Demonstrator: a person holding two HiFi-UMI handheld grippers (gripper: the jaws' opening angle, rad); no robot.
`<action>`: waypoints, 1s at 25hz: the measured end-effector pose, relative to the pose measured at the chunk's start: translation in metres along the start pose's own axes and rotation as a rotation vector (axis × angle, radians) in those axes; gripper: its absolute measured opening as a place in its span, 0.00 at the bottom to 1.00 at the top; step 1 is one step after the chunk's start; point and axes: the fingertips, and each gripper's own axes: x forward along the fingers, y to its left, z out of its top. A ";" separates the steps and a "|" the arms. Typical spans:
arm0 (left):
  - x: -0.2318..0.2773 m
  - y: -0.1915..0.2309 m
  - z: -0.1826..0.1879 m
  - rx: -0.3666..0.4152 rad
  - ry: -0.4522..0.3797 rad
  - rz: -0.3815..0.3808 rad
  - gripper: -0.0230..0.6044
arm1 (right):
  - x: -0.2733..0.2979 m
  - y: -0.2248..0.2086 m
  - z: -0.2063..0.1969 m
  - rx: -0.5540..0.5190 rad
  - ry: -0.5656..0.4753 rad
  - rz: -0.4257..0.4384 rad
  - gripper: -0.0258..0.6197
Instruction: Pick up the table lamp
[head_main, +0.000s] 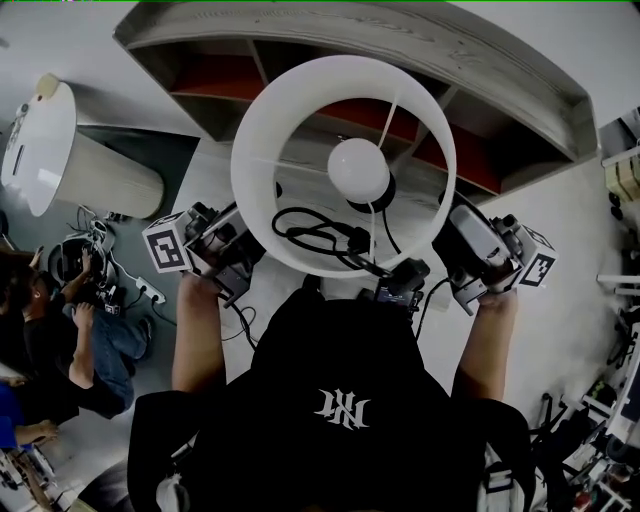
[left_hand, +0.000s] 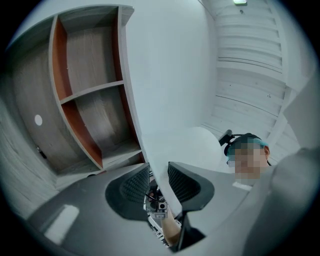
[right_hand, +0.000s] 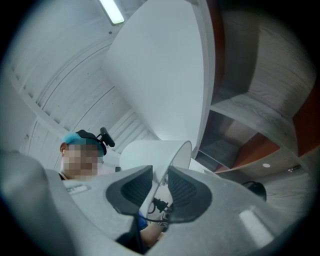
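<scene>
The table lamp's white drum shade (head_main: 250, 150) is seen from above in the head view, held up in front of the shelf unit. Its round bulb (head_main: 358, 168) sits inside the ring, and a black cord (head_main: 310, 232) loops below it. My left gripper (head_main: 250, 245) is shut on the shade's left wall, my right gripper (head_main: 445, 225) on its right wall. In the left gripper view the shade's wall (left_hand: 170, 90) runs down between the pads of the left gripper (left_hand: 159, 180). In the right gripper view the shade (right_hand: 165, 75) passes between the pads of the right gripper (right_hand: 160, 182).
A curved wooden shelf unit (head_main: 500, 60) with red-backed compartments stands just beyond the lamp. A beige cylinder with a white round end (head_main: 40, 140) lies at the left. People (head_main: 90, 340) crouch on the floor at the left among cables. Equipment crowds the right edge.
</scene>
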 end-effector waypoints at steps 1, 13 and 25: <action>0.001 -0.001 0.000 -0.004 -0.002 -0.002 0.22 | 0.001 0.001 0.000 0.003 0.000 0.001 0.19; 0.001 0.002 -0.003 -0.016 -0.003 0.011 0.22 | -0.004 -0.002 -0.001 -0.002 0.001 -0.003 0.19; 0.001 0.004 -0.004 -0.023 -0.003 0.014 0.22 | 0.002 0.004 -0.004 0.031 0.001 0.023 0.18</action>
